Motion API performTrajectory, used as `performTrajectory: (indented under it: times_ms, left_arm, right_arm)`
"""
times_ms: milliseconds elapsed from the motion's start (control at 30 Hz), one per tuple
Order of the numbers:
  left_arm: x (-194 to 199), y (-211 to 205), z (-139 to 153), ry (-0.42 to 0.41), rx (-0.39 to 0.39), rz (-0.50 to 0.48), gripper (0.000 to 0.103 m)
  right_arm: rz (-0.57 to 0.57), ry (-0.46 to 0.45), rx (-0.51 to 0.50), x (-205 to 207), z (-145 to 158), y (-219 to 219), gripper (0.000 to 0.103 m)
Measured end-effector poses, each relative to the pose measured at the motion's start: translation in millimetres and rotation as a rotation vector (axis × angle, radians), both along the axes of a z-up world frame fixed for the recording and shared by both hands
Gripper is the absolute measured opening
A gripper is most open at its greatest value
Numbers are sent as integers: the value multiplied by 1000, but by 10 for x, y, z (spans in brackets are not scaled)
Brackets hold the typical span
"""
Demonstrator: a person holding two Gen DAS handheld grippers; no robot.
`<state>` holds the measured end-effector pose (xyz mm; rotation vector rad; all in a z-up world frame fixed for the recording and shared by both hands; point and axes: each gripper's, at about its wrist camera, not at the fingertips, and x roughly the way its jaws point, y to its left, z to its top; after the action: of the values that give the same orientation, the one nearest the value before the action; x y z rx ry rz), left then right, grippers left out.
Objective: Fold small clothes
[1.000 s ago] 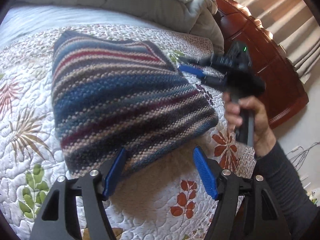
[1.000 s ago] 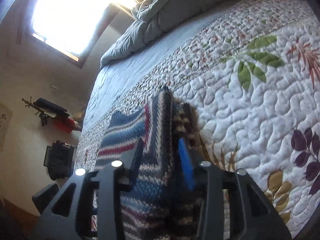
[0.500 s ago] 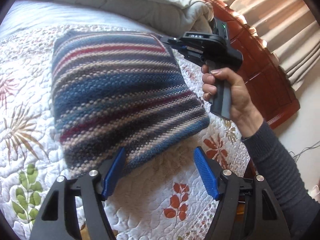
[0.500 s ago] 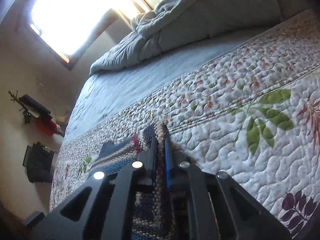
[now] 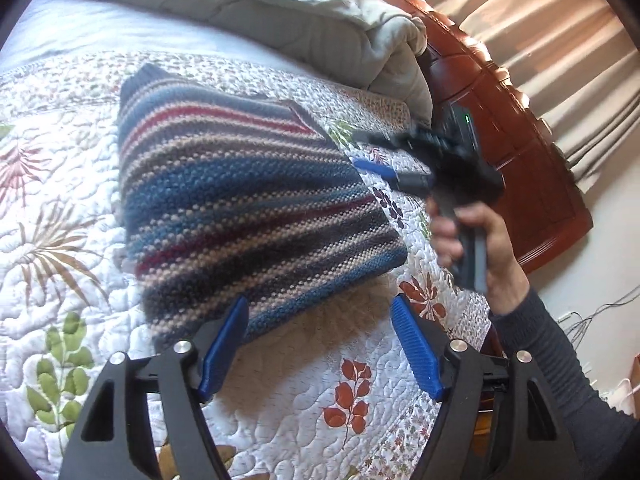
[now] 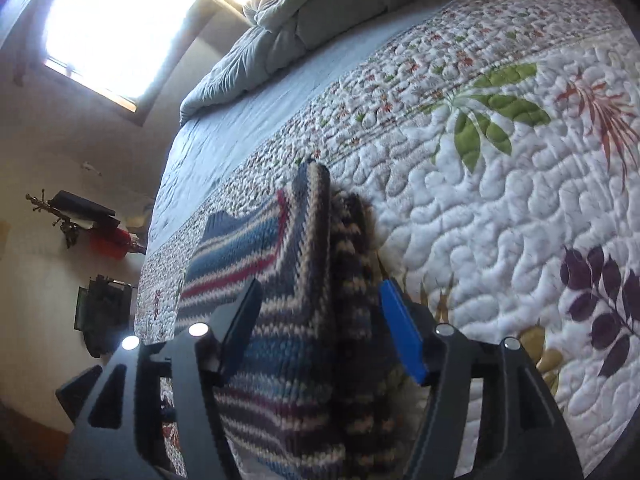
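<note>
A folded striped knit garment (image 5: 248, 208), blue, red and beige, lies on the floral quilt. My left gripper (image 5: 320, 354) is open just in front of its near edge, the left pad touching the knit. My right gripper (image 5: 370, 152) shows in the left wrist view at the garment's far right corner, open and blurred. In the right wrist view that gripper (image 6: 320, 336) is open with the garment's folded edge (image 6: 316, 280) standing between its jaws, not pinched.
The white floral quilt (image 5: 60, 240) covers the bed. A grey bunched duvet (image 5: 312, 20) lies at the head. A red-brown wooden headboard (image 5: 520, 128) and curtains (image 5: 560, 32) stand at the right. Cables lie on the floor at the far right.
My right gripper was shut on the garment's corner half a second ago; it has opened and drawn back to the right. The garment settled flat. My left gripper stayed open in place.
</note>
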<state>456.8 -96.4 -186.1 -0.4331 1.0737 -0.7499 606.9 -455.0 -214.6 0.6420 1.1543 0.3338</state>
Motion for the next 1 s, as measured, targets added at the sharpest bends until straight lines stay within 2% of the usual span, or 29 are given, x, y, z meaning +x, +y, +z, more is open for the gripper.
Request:
performTrajectory:
  times_ms: [33, 67, 100, 167, 233, 333, 400, 467, 567, 633, 700, 800, 867, 900, 933, 1000]
  left_arm:
    - [-2, 10, -4, 7, 2, 6, 75]
    - [-2, 18, -10, 13, 8, 17, 75]
    - [10, 10, -3, 17, 13, 25, 75]
    - [11, 31, -7, 21, 19, 38, 75]
    - [19, 43, 10, 21, 28, 53, 75]
    - [32, 61, 21, 16, 33, 61, 75]
    - [52, 97, -44, 28, 41, 61, 75]
    - [81, 94, -120, 59, 50, 69, 75]
    - [68, 104, -113, 60, 48, 67, 75]
    - [36, 126, -68, 49, 34, 67, 75]
    - [0, 157, -22, 38, 9, 68, 75]
    - [-41, 198, 49, 16, -16, 76, 77]
    - [-29, 192, 31, 30, -8, 74, 78]
    - [-22, 186, 13, 40, -5, 72, 78]
    - [-13, 182, -27, 63, -1, 73, 78]
    - [-19, 208, -55, 86, -6, 91, 78]
  right_arm:
    - [21, 11, 13, -17, -44, 75, 64]
    - [39, 9, 19, -35, -69, 110, 55]
    - [60, 10, 23, -30, -96, 157, 35]
    - [80, 20, -7, -18, -134, 210, 11]
    - [72, -33, -76, -58, -2, 234, 9]
    - [22, -111, -72, -104, 203, 149, 8]
    - [3, -61, -88, -52, 22, 82, 10]
    - [56, 20, -83, -72, -235, 155, 17]
    - [22, -33, -22, -275, -108, 59, 21]
    - [2, -45, 6, -460, -2, -27, 34]
    - [-15, -44, 4, -658, 28, -98, 52]
    - [-40, 9, 37, -923, -73, -149, 59]
    - [-12, 44, 83, -985, -186, -71, 56]
    - [5, 65, 101, -974, -248, -27, 25]
    - [22, 73, 80, -957, -277, 10, 19]
    - [5, 33, 14, -991, -149, 24, 16]
